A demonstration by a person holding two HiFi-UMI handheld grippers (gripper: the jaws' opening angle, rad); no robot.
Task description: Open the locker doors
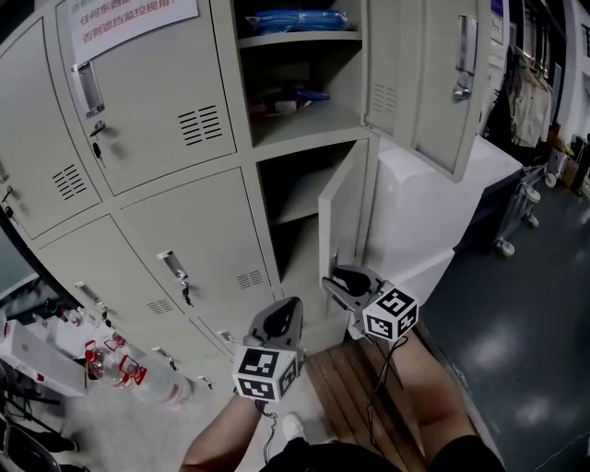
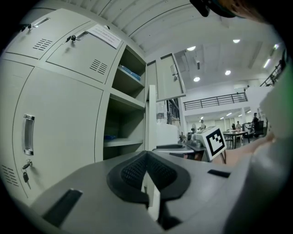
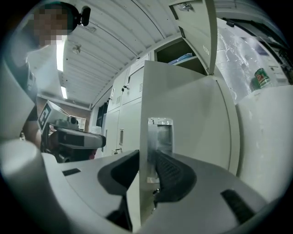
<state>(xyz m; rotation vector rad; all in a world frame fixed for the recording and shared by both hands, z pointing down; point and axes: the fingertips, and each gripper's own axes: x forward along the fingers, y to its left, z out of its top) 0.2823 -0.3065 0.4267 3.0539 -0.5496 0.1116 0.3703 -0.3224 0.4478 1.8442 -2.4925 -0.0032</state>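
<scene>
The beige lockers (image 1: 175, 120) fill the head view. In the second column from the right, the lower door (image 1: 341, 217) stands partly open, swung out toward me. My right gripper (image 1: 339, 275) is shut on that door's free edge. In the right gripper view the door (image 3: 192, 123) runs between the jaws, just below its metal handle (image 3: 160, 135), and both pads press on it (image 3: 147, 157). My left gripper (image 1: 293, 304) hovers left of it in front of the lockers, its jaws shut on nothing (image 2: 146, 157). The upper door (image 1: 433, 83) stands wide open.
Closed locker doors with handles (image 1: 173, 265) lie to the left. Blue packages (image 1: 295, 18) sit on the open upper shelves. Plastic bottles (image 1: 138, 373) lie on the floor at lower left. A slatted wooden board (image 1: 350, 387) is under my legs. A white wrapped box (image 1: 433, 203) stands right of the lockers.
</scene>
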